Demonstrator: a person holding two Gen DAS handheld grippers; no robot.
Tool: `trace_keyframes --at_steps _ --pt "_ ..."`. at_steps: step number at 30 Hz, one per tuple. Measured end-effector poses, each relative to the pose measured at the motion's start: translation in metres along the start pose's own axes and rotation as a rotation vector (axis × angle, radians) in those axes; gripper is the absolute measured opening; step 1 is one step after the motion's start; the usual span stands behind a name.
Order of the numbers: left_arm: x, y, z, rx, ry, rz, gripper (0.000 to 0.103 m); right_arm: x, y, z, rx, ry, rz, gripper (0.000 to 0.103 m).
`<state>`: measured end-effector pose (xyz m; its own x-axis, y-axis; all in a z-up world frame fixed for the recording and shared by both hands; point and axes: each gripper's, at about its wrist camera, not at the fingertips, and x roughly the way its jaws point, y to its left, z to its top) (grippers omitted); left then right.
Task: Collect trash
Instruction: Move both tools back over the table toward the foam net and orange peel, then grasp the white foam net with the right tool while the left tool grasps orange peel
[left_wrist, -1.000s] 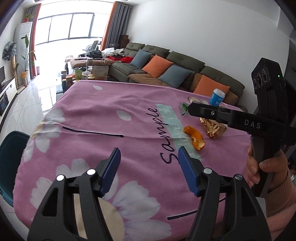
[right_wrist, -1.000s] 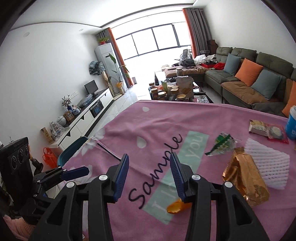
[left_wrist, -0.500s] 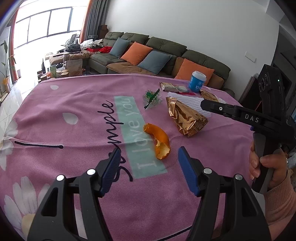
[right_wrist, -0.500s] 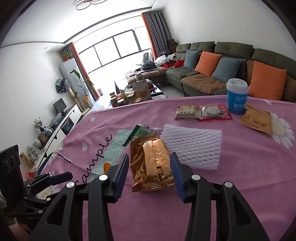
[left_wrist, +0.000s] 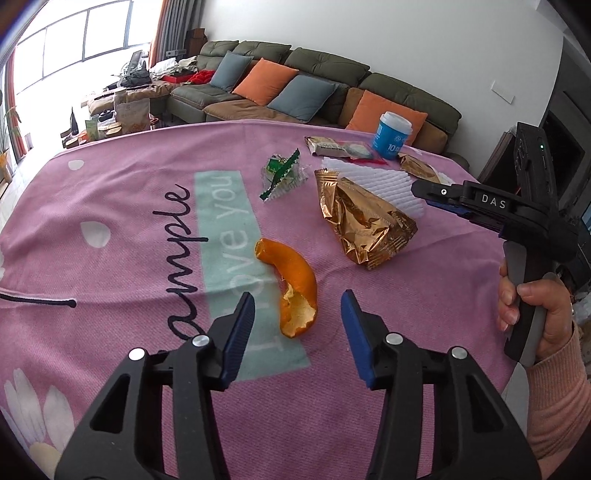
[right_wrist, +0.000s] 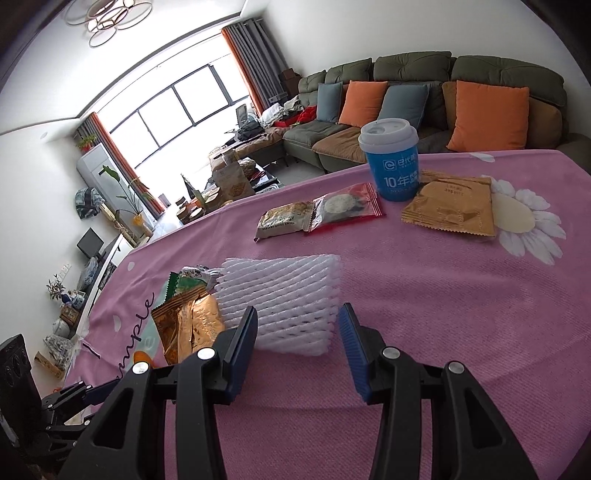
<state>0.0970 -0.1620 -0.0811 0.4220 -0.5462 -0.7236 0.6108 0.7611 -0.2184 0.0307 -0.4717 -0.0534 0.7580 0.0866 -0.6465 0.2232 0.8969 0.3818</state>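
In the left wrist view, the left gripper (left_wrist: 297, 325) has swung across the pink tablecloth (left_wrist: 110, 192) from its bare flowered corner toward the litter, and the orange peel (left_wrist: 291, 284), a second ago far off near the cloth's far right, now lies just ahead of the fingertips with its near end in line with the gap between them. The jaws have just been closing, yet they stand apart and released; the blue pads (left_wrist: 240, 332) flank the peel's near end without pressing it, so nothing is grasped. Beyond the peel lie the crumpled gold wrapper (left_wrist: 365, 221), the green-and-clear wrapper (left_wrist: 282, 173), the white foam net (left_wrist: 373, 181) and the blue cup (left_wrist: 393, 134), all on the cloth. At the right edge a hand (left_wrist: 532, 310) holds the right gripper's handle. In the right wrist view, the right gripper (right_wrist: 297, 328) has likewise travelled from the printed middle of the cloth past the gold wrapper (right_wrist: 188, 328), and the foam net (right_wrist: 284, 299) now sits just beyond its fingertips, its near edge between the two blue pads (right_wrist: 245, 336). These jaws are unclenched at an unchanged width and empty. My reading: each gripper has picked its piece of trash, and neither pickup has begun, so the collecting is at its start.
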Motion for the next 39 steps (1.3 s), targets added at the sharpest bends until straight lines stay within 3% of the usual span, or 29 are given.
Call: trace_keyframes --at_steps 4,7,14,25,32,39 --pt "0.005 0.001 0.003 -0.004 0.023 -0.005 0.03 0.01 -0.004 0.003 0.037 0.026 0.055 0.043" --pt "0.009 0.003 0.003 -0.018 0.038 -0.015 0.021 0.017 -0.006 0.002 0.062 0.043 0.081 0.036" --pt "0.006 0.007 0.002 -0.026 0.029 -0.02 0.019 0.019 -0.006 0.0 0.062 0.054 0.113 0.012" --pt "-0.011 0.019 -0.001 -0.045 -0.014 -0.002 0.017 0.009 0.008 -0.002 0.02 0.056 0.221 0.012" --pt "-0.024 0.02 -0.004 -0.042 -0.046 0.015 0.017 0.015 0.017 -0.007 0.003 0.08 0.247 0.013" --pt "-0.039 0.025 -0.011 -0.047 -0.065 0.043 0.017 0.006 0.019 -0.005 -0.016 0.03 0.257 0.008"
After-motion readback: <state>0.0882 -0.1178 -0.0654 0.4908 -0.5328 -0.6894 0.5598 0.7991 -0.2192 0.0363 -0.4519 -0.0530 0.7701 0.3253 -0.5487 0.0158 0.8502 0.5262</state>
